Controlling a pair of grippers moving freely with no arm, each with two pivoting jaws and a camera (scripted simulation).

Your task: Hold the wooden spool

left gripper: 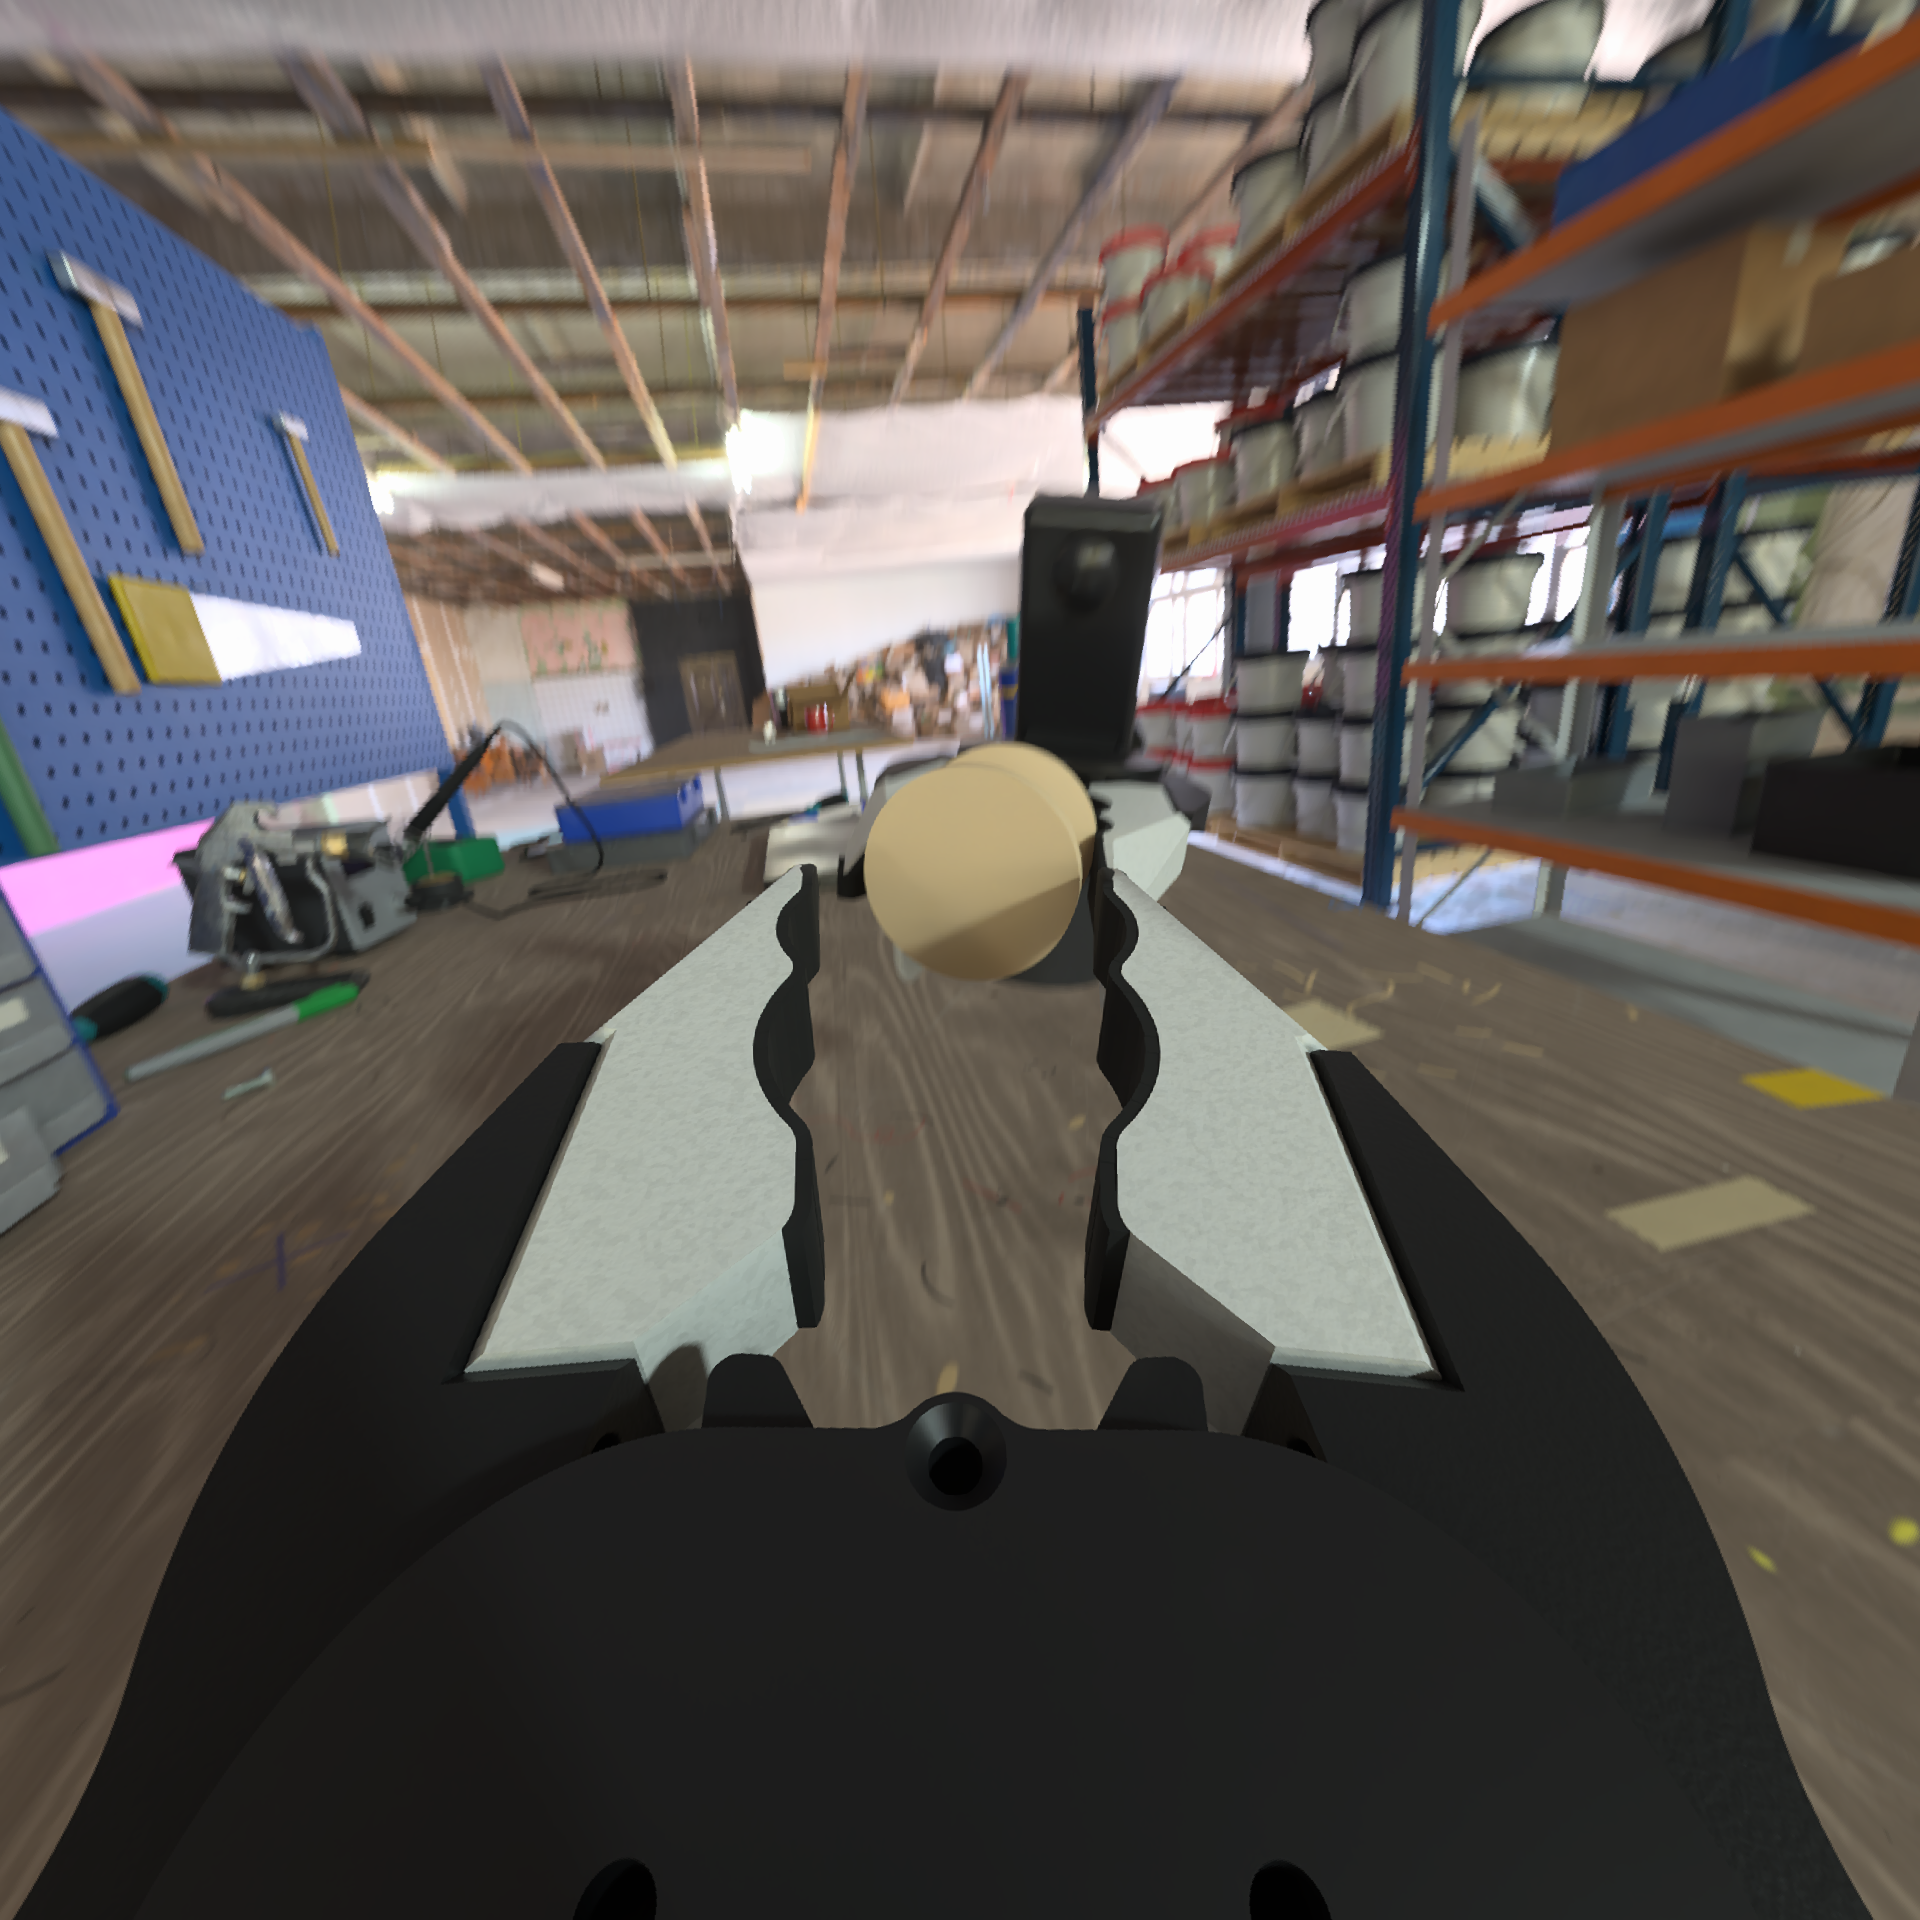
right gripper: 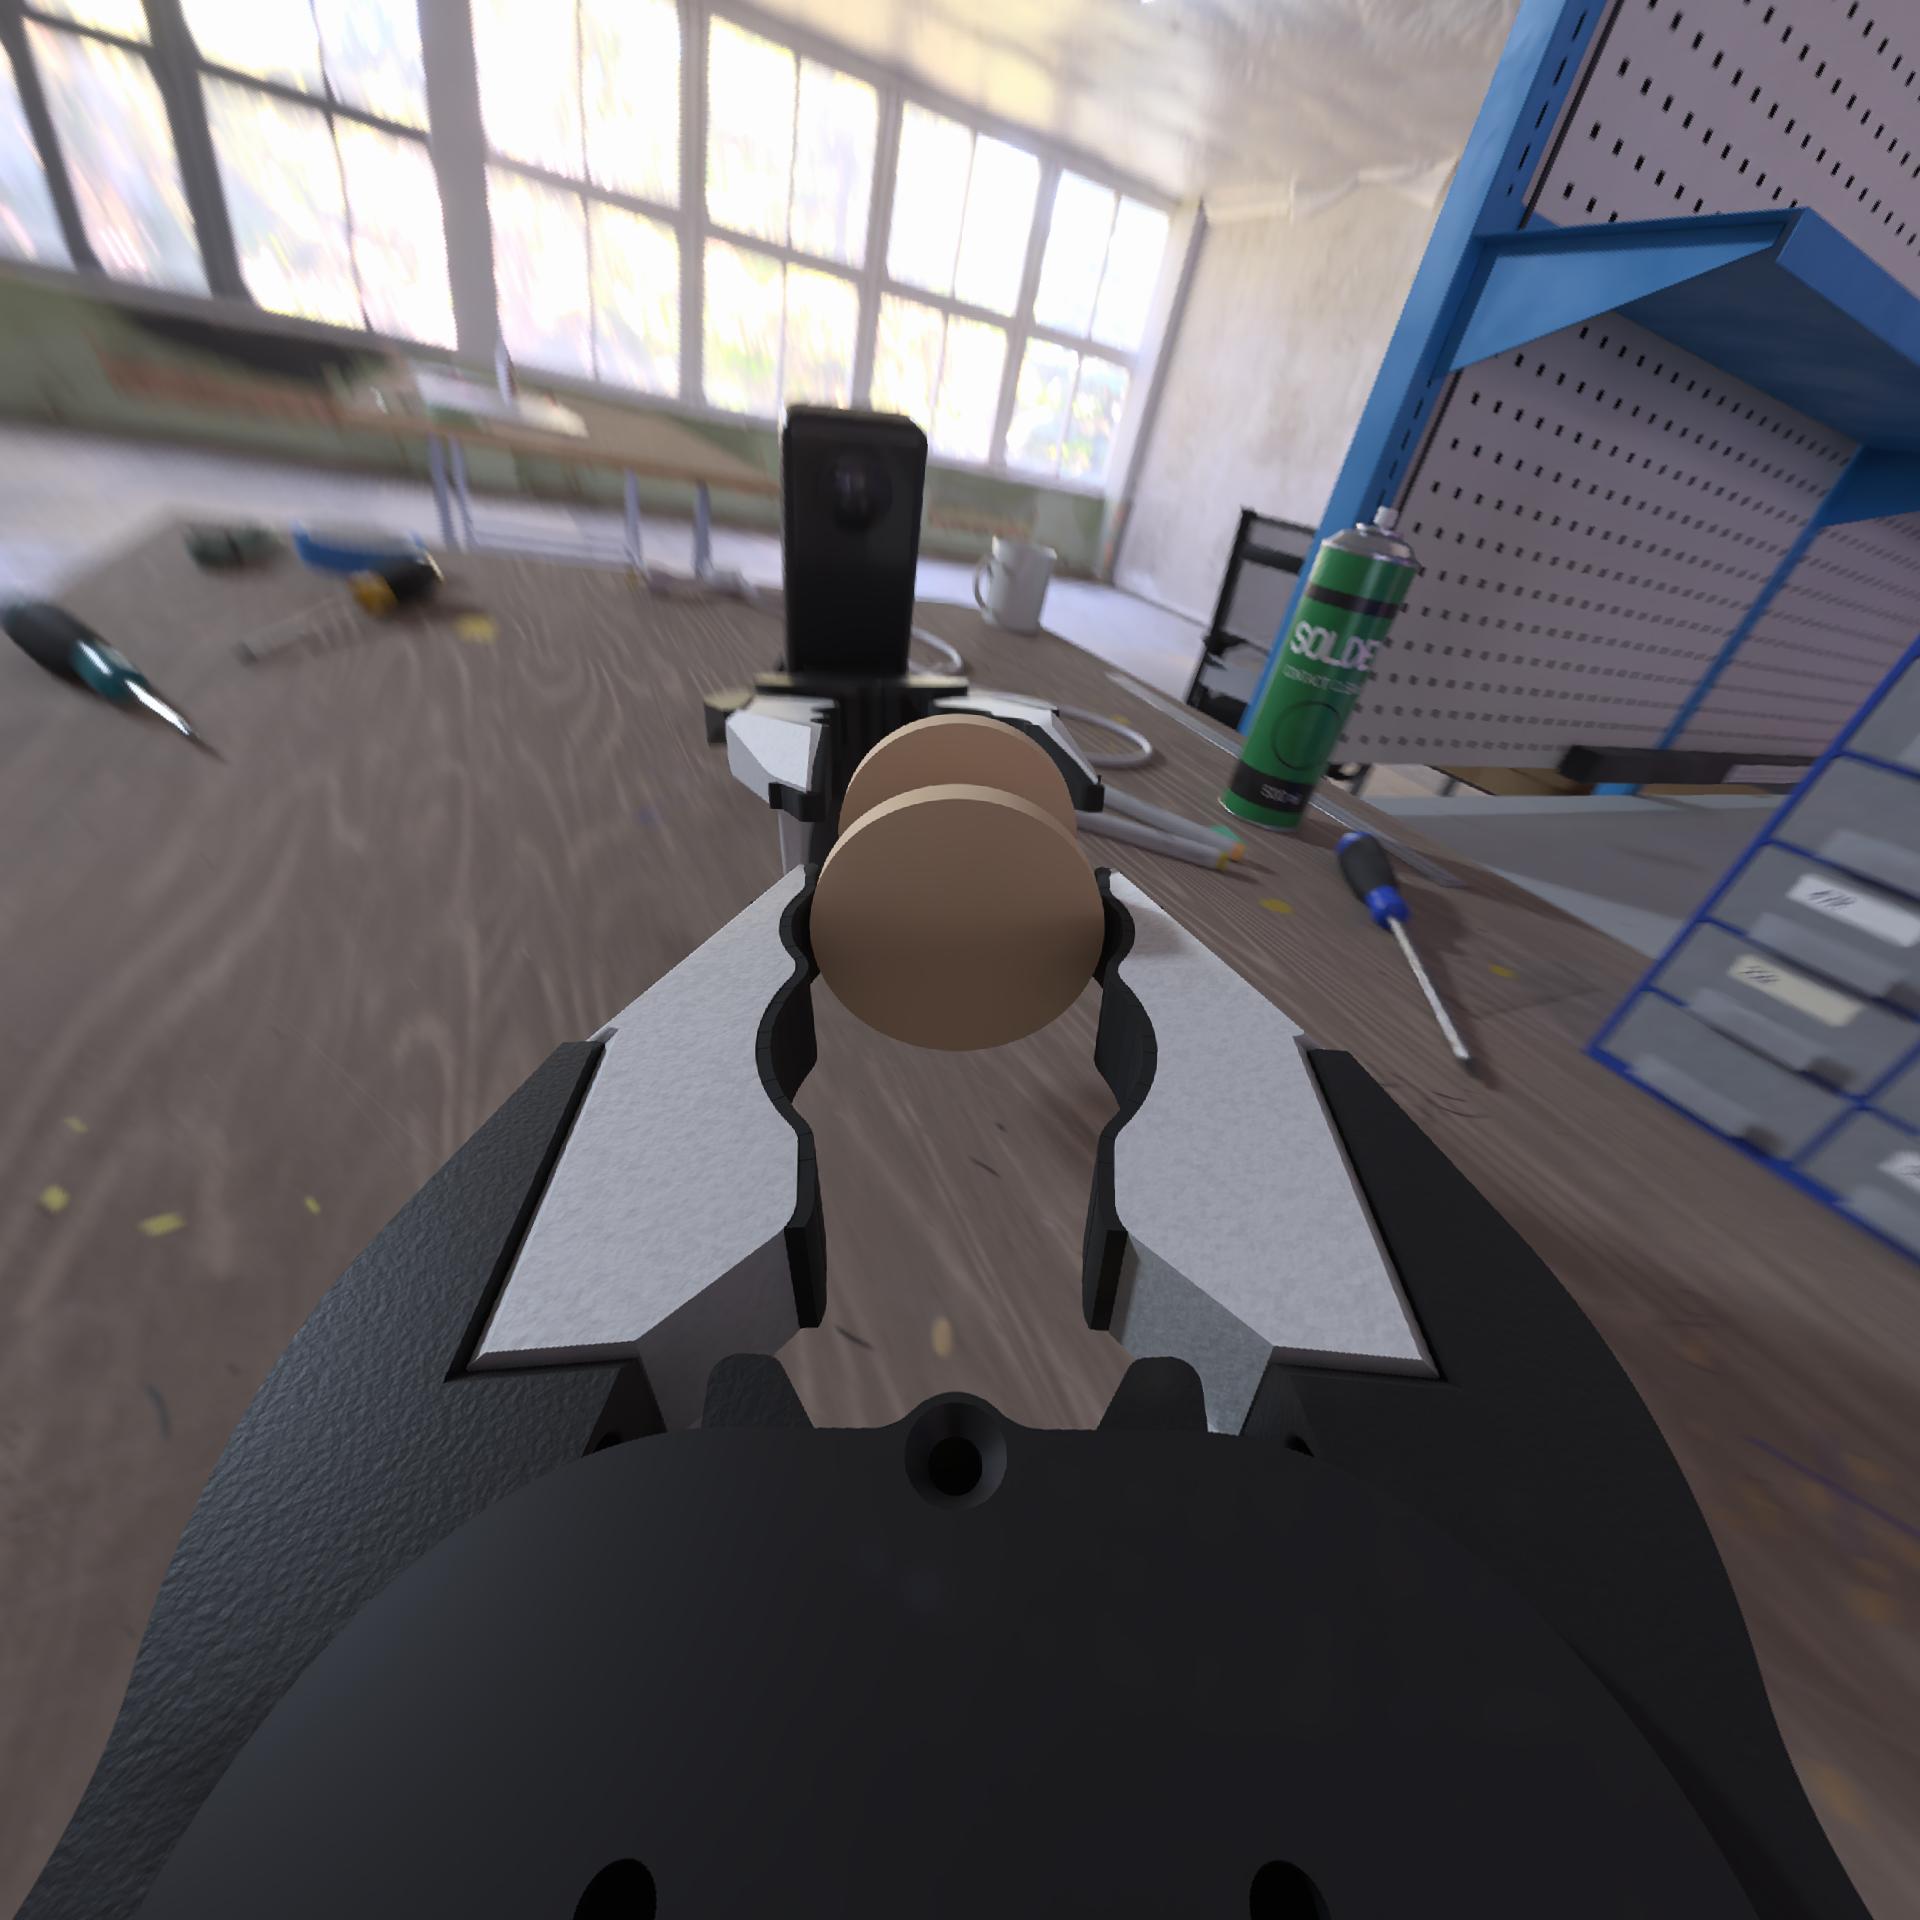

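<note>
The wooden spool (right gripper: 956,920) is tan, with two round flanges, and lies end-on between the two grippers above the wooden workbench (right gripper: 416,935). My right gripper (right gripper: 956,914) is shut on its near flange, with the fingertips (right gripper: 1127,935) touching both sides. In the left wrist view the spool (left gripper: 971,862) sits at my left gripper's (left gripper: 956,894) tips, nearer the right finger, with a gap at the left finger (left gripper: 800,904). The left gripper is open. The spool's core is hidden. The right gripper's black body (left gripper: 1086,623) shows behind the spool.
On the bench are a green spray can (right gripper: 1320,686), a blue-handled screwdriver (right gripper: 1397,935), a white mug (right gripper: 1013,587), markers (right gripper: 1174,836) and grey drawer units (right gripper: 1808,997). A blue pegboard with hammers (left gripper: 187,499), a soldering station (left gripper: 447,831) and storage racks (left gripper: 1610,520) flank the bench.
</note>
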